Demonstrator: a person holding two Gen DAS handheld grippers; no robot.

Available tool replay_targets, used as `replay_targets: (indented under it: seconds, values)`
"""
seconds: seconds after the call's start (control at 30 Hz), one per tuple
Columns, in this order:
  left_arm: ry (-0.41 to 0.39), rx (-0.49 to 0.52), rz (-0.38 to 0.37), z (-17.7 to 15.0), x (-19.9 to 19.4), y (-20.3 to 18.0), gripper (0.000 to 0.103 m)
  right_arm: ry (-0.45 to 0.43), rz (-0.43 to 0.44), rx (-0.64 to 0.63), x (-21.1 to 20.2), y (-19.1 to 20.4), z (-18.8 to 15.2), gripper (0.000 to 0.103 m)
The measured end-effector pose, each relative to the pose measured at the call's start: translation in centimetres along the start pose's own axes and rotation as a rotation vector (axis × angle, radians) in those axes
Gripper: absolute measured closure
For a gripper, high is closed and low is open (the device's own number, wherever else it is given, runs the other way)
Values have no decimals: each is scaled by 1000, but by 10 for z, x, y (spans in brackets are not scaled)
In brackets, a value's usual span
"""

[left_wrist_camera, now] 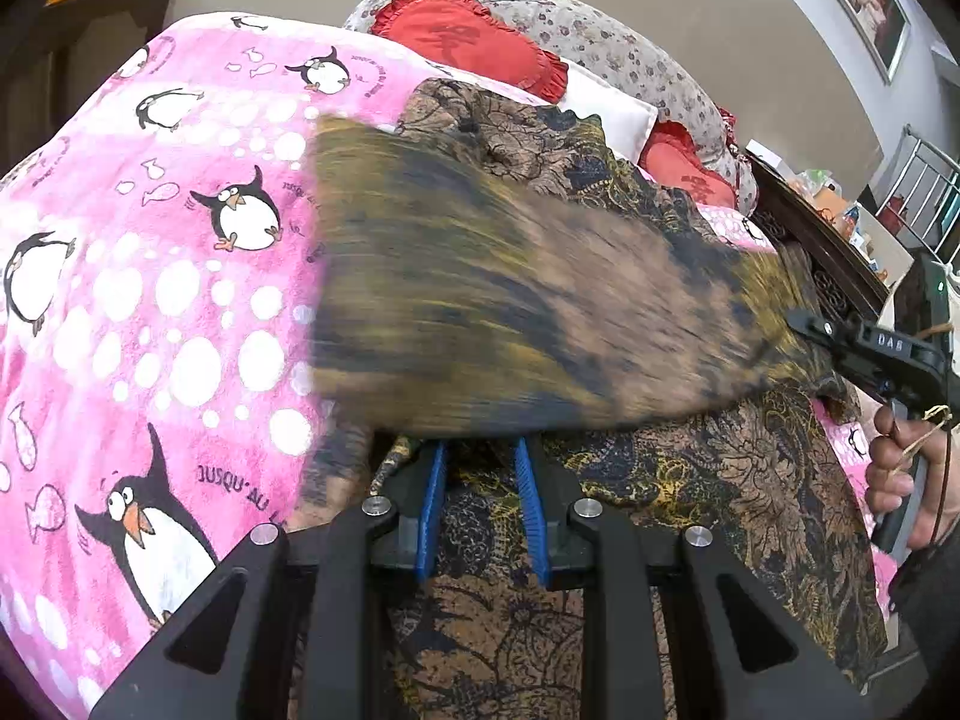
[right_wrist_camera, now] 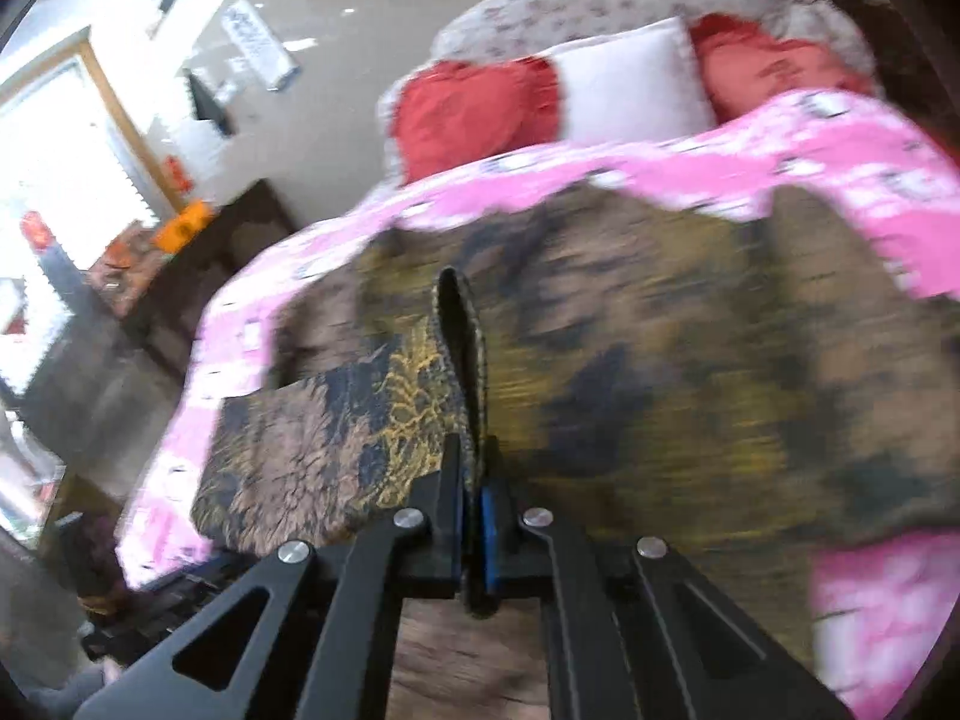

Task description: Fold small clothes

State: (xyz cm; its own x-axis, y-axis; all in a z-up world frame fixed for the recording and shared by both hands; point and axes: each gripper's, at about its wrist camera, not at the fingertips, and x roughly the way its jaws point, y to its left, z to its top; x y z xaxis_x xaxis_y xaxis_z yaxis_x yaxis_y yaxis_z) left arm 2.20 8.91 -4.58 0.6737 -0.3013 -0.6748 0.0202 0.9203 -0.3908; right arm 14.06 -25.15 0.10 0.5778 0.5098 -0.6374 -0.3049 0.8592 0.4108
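Your brown, black and gold patterned garment point(left_wrist_camera: 690, 492) lies spread on the pink penguin blanket point(left_wrist_camera: 150, 300) that covers the bed. In the left wrist view it fills the middle and lower right of the frame. Its long axis runs from the bottom centre up toward the pillows at the top. One flap point(left_wrist_camera: 510, 306) of it is lifted and smeared by motion blur, stretching from the frame's centre toward the right edge.

Your left gripper point(left_wrist_camera: 480, 480) sits at the bottom centre of that view. Its blue-padded jaws look nearly closed, with folds of the garment bunched between them. The flap hides the tips, so you cannot confirm the pinch there.

In the right wrist view, your right gripper point(right_wrist_camera: 474, 498) has its jaws closed on a hemmed edge of the garment point(right_wrist_camera: 456, 324). That edge stands up as a narrow loop above the pads. A folded panel point(right_wrist_camera: 324, 450) hangs to the left of the jaws, and the rest of the cloth blurs across the right of the frame.

At the right edge of the left wrist view, your right hand point(left_wrist_camera: 900, 468) grips the black handle of the other tool.

Beyond the garment, red heart cushions point(left_wrist_camera: 474, 36), a white pillow point(right_wrist_camera: 630, 78) and a floral pillow point(left_wrist_camera: 612, 48) sit at the bed's head. A framed picture point(left_wrist_camera: 870, 6) hangs on the wall at the upper right.
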Motion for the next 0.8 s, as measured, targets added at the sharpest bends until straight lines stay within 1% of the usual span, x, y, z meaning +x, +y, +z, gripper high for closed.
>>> replay_targets:
  seconds: [0.07, 0.2, 0.27, 0.33, 0.37, 0.4, 0.43, 0.47, 0.5, 0.53, 0.57, 0.6, 0.63, 0.67, 0.7, 0.73, 0.77, 0.8]
  values:
    - [0, 2, 2, 0, 0, -1, 98, 21, -71, 33, -16, -30, 0, 99]
    - [0, 1, 2, 0, 0, -1, 98, 61, -133, 78, -29, -65, -8, 99]
    - [2, -2, -7, 0, 0, -1, 98, 74, -159, 84, -27, -71, -11, 99]
    - [8, -13, -27, 1, -2, 1, 98, 113, -185, 88, -18, -79, -15, 99]
    - [15, -18, -24, 1, -4, 2, 98, 128, -197, 86, -16, -80, -17, 98]
    - [23, -17, -10, 3, -8, 2, 98, 134, -210, 80, -14, -79, -18, 98]
    - [10, -9, 24, 5, -17, 0, 98, 130, -216, 81, -15, -80, -19, 98]
    - [-17, -3, 49, 8, -25, -2, 98, 120, -222, 77, -19, -79, -18, 94]
    - [-57, 0, 70, 13, -36, -5, 97, 93, -232, 65, -29, -75, -16, 86]
    - [-101, 4, 80, 21, -45, -10, 92, 64, -239, 49, -38, -70, -15, 81]
    - [-132, 13, 85, 27, -50, -15, 86, 28, -250, 26, -48, -66, -15, 73]
    - [-160, 30, 85, 34, -52, -22, 84, -22, -258, -5, -61, -58, -15, 71]
    - [-180, 60, 71, 43, -49, -32, 83, -68, -245, -36, -71, -50, -14, 71]
    - [-177, 80, 56, 48, -43, -38, 82, -94, -219, -58, -77, -44, -14, 71]
    - [-156, 92, 36, 53, -33, -43, 82, -101, -178, -82, -77, -37, -14, 71]
    - [-111, 92, 18, 58, -15, -45, 82, -73, -125, -118, -70, -31, -17, 71]
    - [-72, 92, 38, 58, -1, -44, 84, -32, -98, -156, -59, -26, -20, 71]
    - [-25, 91, 78, 59, 16, -42, 85, 12, -107, -196, -46, -22, -24, 71]
